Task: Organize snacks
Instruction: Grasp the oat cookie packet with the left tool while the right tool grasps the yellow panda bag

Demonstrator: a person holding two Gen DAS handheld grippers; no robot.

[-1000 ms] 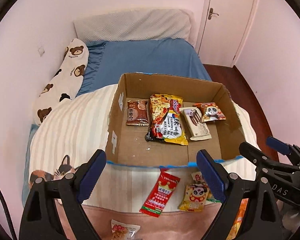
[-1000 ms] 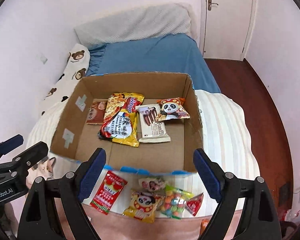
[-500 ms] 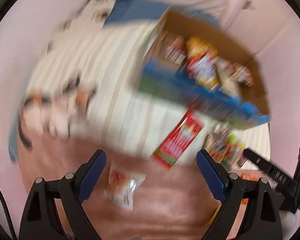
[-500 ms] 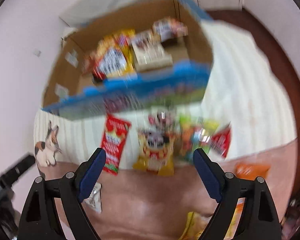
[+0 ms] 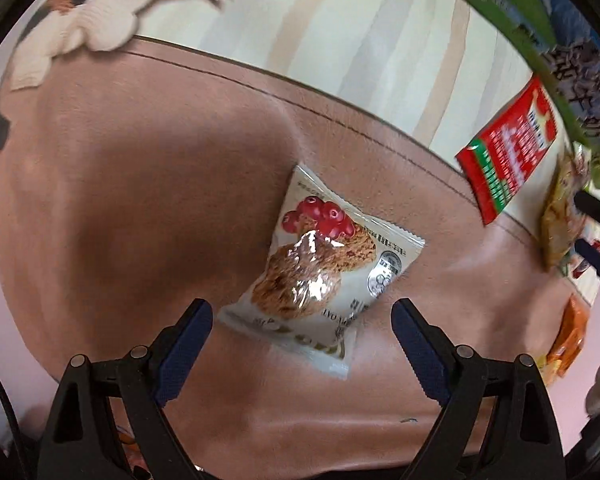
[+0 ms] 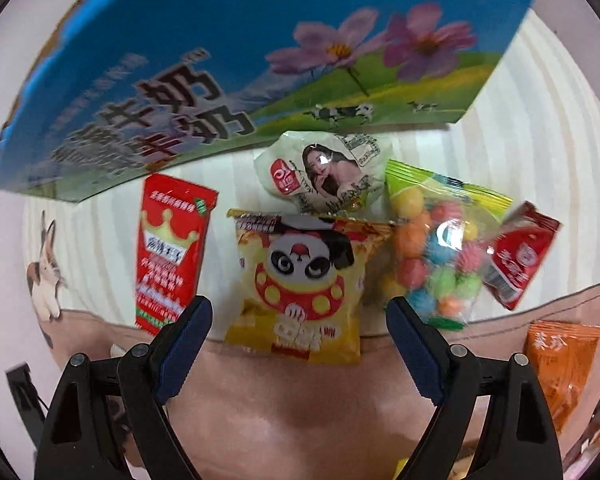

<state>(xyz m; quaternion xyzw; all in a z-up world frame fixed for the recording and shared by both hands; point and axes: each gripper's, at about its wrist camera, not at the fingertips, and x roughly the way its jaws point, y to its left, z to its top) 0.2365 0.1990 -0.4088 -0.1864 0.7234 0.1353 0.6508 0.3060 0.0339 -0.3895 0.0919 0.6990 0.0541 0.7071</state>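
White oat-cookie packet (image 5: 318, 270) on brown blanket (image 5: 140, 200) sits under left gripper (image 5: 302, 320), jaws apart. Right gripper (image 6: 300, 318), jaws apart, over yellow panda packet (image 6: 300, 284).

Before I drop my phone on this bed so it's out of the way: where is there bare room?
The brown blanket is bare left of the oat cookie packet, up to the cat print. It is crowded in front of the printed box: red sachet, panda bag and candy bag lie packed together.
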